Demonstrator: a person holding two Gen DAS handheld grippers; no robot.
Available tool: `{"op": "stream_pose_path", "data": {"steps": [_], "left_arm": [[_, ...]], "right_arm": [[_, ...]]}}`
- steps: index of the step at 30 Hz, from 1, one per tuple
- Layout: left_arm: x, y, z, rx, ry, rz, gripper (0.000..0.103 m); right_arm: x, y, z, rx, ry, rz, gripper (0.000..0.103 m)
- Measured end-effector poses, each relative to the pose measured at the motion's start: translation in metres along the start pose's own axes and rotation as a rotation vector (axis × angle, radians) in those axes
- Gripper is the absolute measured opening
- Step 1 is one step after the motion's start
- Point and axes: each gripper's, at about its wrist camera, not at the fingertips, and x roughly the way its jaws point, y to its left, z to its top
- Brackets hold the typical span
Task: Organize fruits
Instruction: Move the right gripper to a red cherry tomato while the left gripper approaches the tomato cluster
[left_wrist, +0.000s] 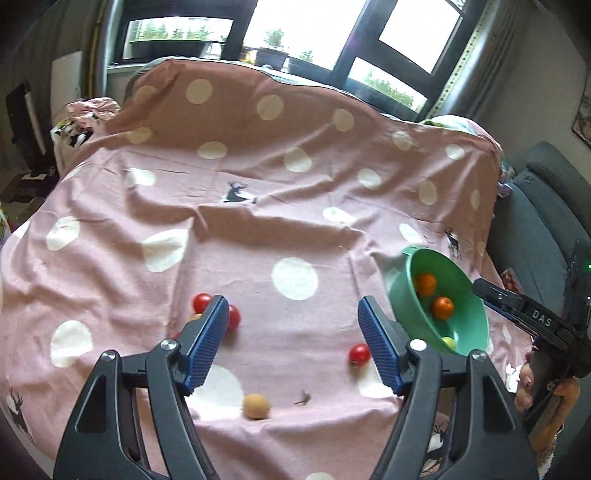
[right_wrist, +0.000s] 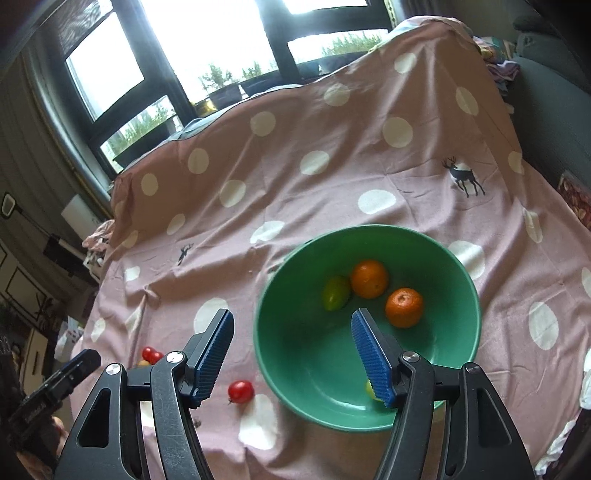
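In the left wrist view my left gripper (left_wrist: 292, 306) hangs open over the pink dotted cloth (left_wrist: 258, 240), nothing between its blue pads. Two red tomatoes (left_wrist: 201, 302) lie by its left finger, another red tomato (left_wrist: 359, 353) by the right finger, and a tan round fruit (left_wrist: 256, 406) nearer. The green bowl (left_wrist: 404, 306) at right holds two oranges (left_wrist: 442, 307). My right gripper (right_wrist: 292, 319) stands open above the bowl's (right_wrist: 306, 350) near left rim, empty. Inside lie two oranges (right_wrist: 369, 278), a green lime-like fruit (right_wrist: 336, 292) and a small yellow-green fruit (right_wrist: 369, 387) half hidden by a pad.
The cloth drapes over a raised back edge below dark-framed windows (left_wrist: 306, 33). A grey sofa (left_wrist: 546, 229) borders the right side. A hand (left_wrist: 528, 387) holds the right gripper's black frame (left_wrist: 532, 317). Clutter stands on the floor at far left.
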Motion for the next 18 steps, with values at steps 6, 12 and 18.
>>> {"op": "stream_pose_path", "data": {"steps": [6,12,18], "left_arm": [[0.000,0.046,-0.012,-0.071,0.002,0.057,0.072],[0.019,0.068,-0.024,-0.106,0.062,0.081,0.065],[0.040,0.064,-0.031,-0.074,0.120,0.063,0.039]], "right_arm": [[0.013,0.035,-0.010,-0.078,0.041,0.035,0.067],[0.040,0.067,-0.025,-0.140,0.125,0.088,0.067],[0.074,0.080,-0.043,-0.151,0.244,0.141,0.067]]}}
